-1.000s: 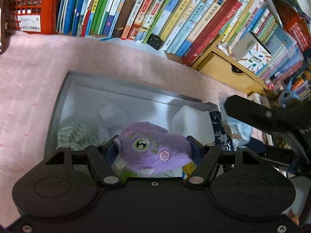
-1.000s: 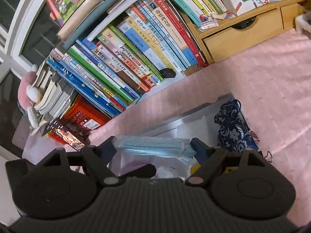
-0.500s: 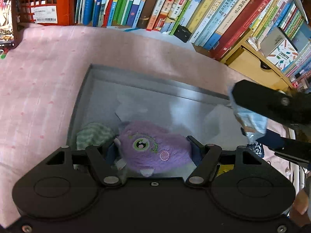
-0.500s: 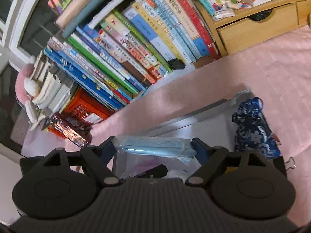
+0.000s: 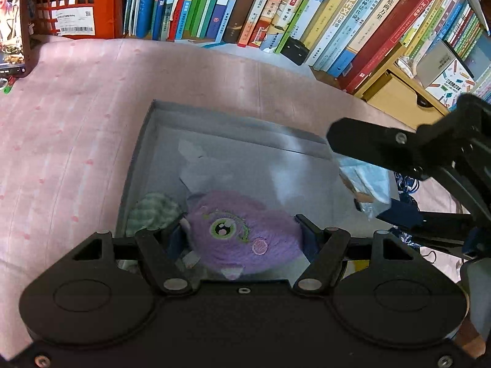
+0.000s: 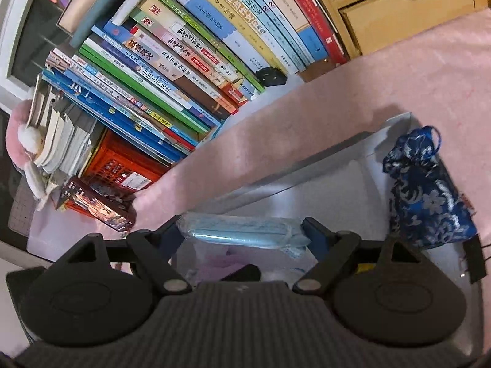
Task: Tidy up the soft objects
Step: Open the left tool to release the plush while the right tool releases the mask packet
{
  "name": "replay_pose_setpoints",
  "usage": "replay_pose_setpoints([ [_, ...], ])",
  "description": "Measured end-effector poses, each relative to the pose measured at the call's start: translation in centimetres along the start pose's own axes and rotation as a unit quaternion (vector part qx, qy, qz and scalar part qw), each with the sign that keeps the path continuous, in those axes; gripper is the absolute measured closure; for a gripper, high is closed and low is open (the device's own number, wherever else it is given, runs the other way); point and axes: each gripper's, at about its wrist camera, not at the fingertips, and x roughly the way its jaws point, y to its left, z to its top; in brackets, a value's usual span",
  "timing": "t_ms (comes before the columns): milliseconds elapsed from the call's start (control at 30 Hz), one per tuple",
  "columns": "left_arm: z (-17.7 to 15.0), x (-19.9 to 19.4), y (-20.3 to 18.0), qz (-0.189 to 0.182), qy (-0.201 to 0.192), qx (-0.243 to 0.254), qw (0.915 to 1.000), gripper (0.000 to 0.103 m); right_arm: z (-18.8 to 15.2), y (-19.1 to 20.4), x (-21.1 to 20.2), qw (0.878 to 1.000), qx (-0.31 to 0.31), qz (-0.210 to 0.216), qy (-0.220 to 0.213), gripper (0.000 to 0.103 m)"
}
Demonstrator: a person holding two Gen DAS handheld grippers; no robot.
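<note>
While both loads hang over the grey box (image 5: 147, 141) on the pink table (image 5: 76, 122), we've got the left tool (image 5: 242, 236) clamped on the purple plush (image 5: 239, 233) and the right tool (image 6: 242, 233) pinching the blue mask pack (image 6: 242, 233) by its ends. Risk: that slippery wrapper could slide out and land on the rim near the blue floral pouch (image 6: 423, 196). Both tools crowd one box, so we could knock them together or bury the green cloth (image 5: 153, 214).

A home study corner — rows of children's books (image 5: 322, 15) lean beside a wooden drawer unit (image 6: 408, 15), with a pink cloth (image 5: 76, 122) covering the surface.
</note>
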Motion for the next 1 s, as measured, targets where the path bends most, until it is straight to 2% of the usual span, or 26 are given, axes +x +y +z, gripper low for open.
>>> replay_pose_setpoints([
  [333, -0.1, 0.0, 0.1, -0.001, 0.000, 0.010, 0.9999, 0.033, 0.0, -0.6, 0.8, 0.999, 0.047, -0.001, 0.022, 0.017],
  [467, -0.1, 0.0, 0.1, -0.001, 0.000, 0.011, 0.9999, 0.033, 0.2, -1.6, 0.9, 0.996, 0.064, -0.047, 0.029, 0.017],
  [567, -0.2, 0.1, 0.0, 0.001, 0.000, 0.013, 0.9999, 0.032, 0.1, -2.7, 1.0, 0.994, 0.090, -0.042, 0.039, 0.014],
  [733, -0.2, 0.1, -0.1, 0.004, -0.001, 0.015, 0.9999, 0.032, -0.2, -2.9, 1.1, 0.991, 0.100, -0.084, 0.037, 0.014],
  [1000, -0.2, 0.2, -0.1, 0.006, -0.001, 0.017, 0.9998, 0.032, -0.3, -3.3, 0.8, 0.986, 0.126, -0.107, 0.023, 0.013],
])
